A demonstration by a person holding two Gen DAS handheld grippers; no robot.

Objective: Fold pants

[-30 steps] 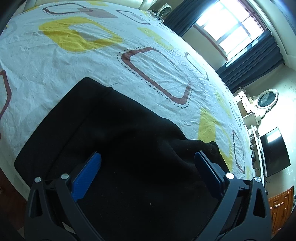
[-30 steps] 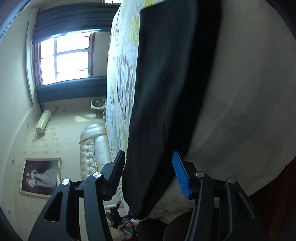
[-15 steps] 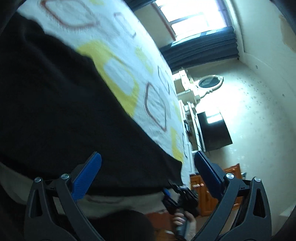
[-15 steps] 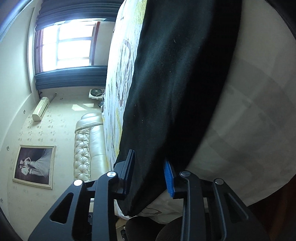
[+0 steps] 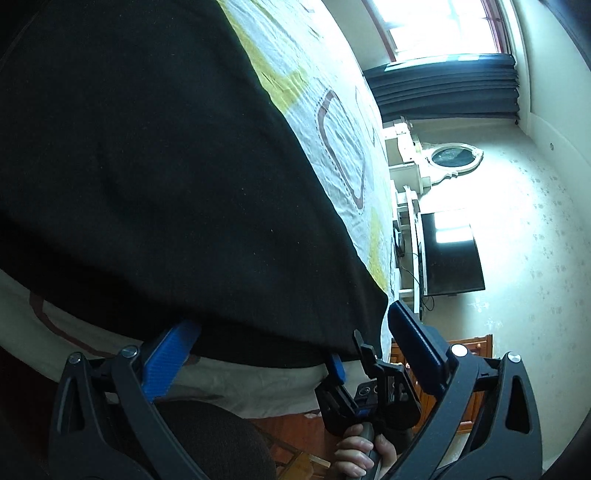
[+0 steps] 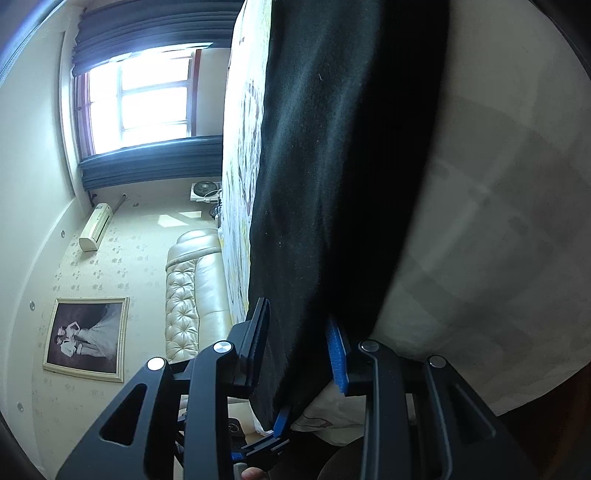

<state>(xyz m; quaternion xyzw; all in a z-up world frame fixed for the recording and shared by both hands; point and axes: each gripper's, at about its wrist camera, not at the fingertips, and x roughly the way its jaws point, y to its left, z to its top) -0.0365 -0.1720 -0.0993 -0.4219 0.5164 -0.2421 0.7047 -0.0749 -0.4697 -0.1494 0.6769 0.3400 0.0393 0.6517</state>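
The black pants point(image 5: 155, 155) lie flat on the patterned bedsheet, their near edge hanging over the bed's side. My left gripper point(image 5: 291, 332) is open, its jaws wide on either side of the pants' near edge. In the same view my right gripper point(image 5: 347, 358) grips the pants' corner. In the right wrist view the pants point(image 6: 332, 166) run up the frame, and my right gripper point(image 6: 299, 339) is shut on the pants' edge. The left gripper point(image 6: 280, 421) shows below it.
The bedsheet point(image 5: 343, 147) is white with yellow and brown shapes. A television point(image 5: 450, 254), a dresser with an oval mirror point(image 5: 454, 158) and a window with dark curtains point(image 5: 443, 29) stand beyond the bed. A padded headboard point(image 6: 192, 295) and a framed photo point(image 6: 86, 338) show at the right wrist's left.
My left gripper dropped from above the pants to the bed's near edge and its jaws narrowed a little. My right gripper closed on the pants' edge.
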